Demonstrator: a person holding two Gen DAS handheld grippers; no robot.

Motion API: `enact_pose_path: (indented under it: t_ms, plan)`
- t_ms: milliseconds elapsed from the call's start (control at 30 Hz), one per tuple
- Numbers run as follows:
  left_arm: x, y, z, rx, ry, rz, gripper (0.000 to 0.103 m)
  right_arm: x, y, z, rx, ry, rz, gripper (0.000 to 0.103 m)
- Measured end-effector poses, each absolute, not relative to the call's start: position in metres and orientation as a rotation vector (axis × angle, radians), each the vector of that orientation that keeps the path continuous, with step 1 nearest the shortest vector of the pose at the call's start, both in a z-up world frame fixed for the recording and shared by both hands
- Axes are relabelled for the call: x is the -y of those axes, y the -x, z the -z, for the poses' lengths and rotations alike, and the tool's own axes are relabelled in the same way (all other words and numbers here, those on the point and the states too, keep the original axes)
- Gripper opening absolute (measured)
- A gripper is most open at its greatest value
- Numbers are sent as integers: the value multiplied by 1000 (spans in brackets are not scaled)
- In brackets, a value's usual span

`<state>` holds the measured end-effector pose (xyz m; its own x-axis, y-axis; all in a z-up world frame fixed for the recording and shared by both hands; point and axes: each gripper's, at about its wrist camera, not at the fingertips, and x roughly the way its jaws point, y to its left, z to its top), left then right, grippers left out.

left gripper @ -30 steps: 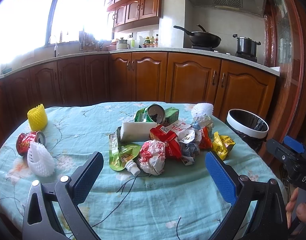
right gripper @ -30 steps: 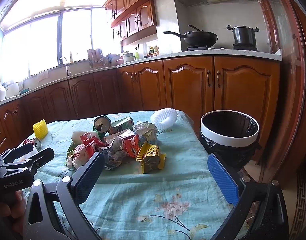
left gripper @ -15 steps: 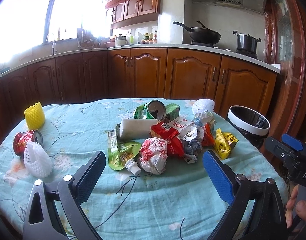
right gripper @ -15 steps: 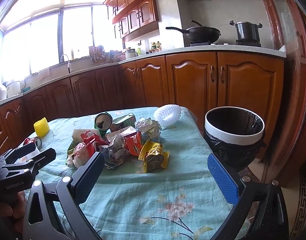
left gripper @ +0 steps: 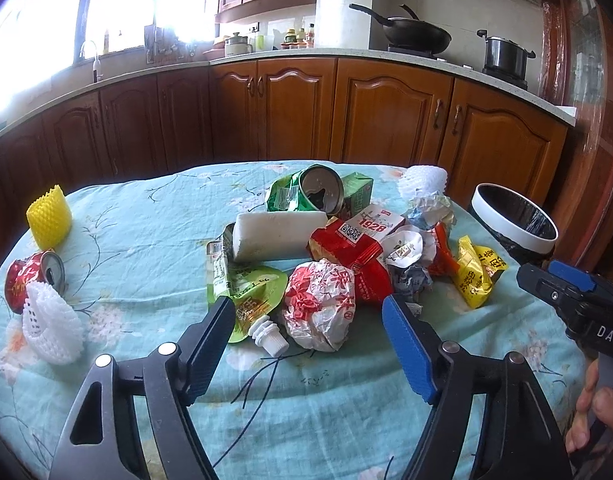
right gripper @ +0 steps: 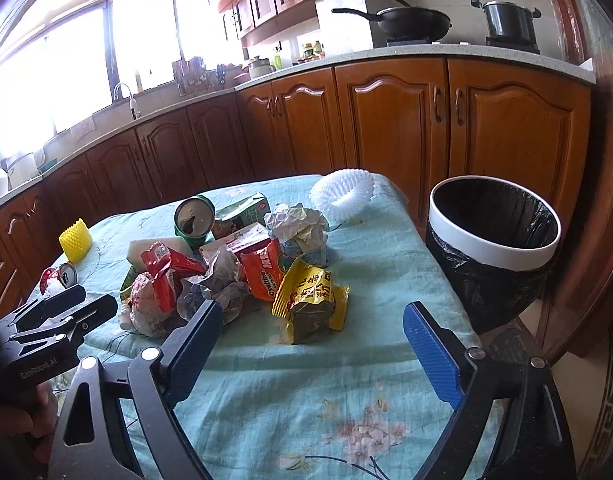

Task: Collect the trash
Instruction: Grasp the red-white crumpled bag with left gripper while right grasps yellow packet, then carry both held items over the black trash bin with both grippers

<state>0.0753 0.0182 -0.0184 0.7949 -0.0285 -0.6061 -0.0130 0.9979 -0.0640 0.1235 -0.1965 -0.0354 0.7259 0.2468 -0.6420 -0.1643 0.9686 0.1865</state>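
Note:
A heap of trash lies mid-table: a crumpled red-and-white wrapper, a green spouted pouch, a white foam block, red packets, a green can and a yellow packet. My left gripper is open, its fingertips on either side of the crumpled wrapper, just short of it. My right gripper is open and empty, close in front of the yellow packet. The white-rimmed bin with a black liner stands right of the table.
A yellow foam sleeve, a crushed red can and a white foam net lie at the table's left. Another white foam net lies at the far edge. Wooden cabinets stand behind the teal tablecloth.
Both grippers have moved forward toward the trash heap. The left now reaches the crumpled wrapper, the right nears the yellow packet. Both stay open.

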Motion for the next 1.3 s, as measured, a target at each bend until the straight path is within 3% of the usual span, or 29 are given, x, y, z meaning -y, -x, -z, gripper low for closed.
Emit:
enact_pose_path:
  t_ms: [300, 333, 400, 533, 633, 800, 1300]
  plan:
    - [-13, -110, 34, -724, 41, 27, 52, 191, -160, 67, -887, -87, -213, 71]
    - [-12, -112, 36, -728, 35, 29, 50, 191, -162, 69, -898, -92, -216, 65]
    - [-9, -118, 40, -744, 28, 42, 37, 192, -167, 73, -915, -85, -214, 56]
    - [-10, -122, 45, -748, 25, 41, 28, 194, -170, 79, -939, -98, -230, 20]
    - [-13, -118, 43, -735, 41, 45, 21, 197, -164, 77, -925, -114, -249, 11]
    - [-15, -96, 31, -690, 70, 58, 17, 200, -153, 67, -889, -112, -267, 11]
    - [23, -55, -5, -599, 59, 221, 17, 235, -132, 43, -828, -197, -234, 11]
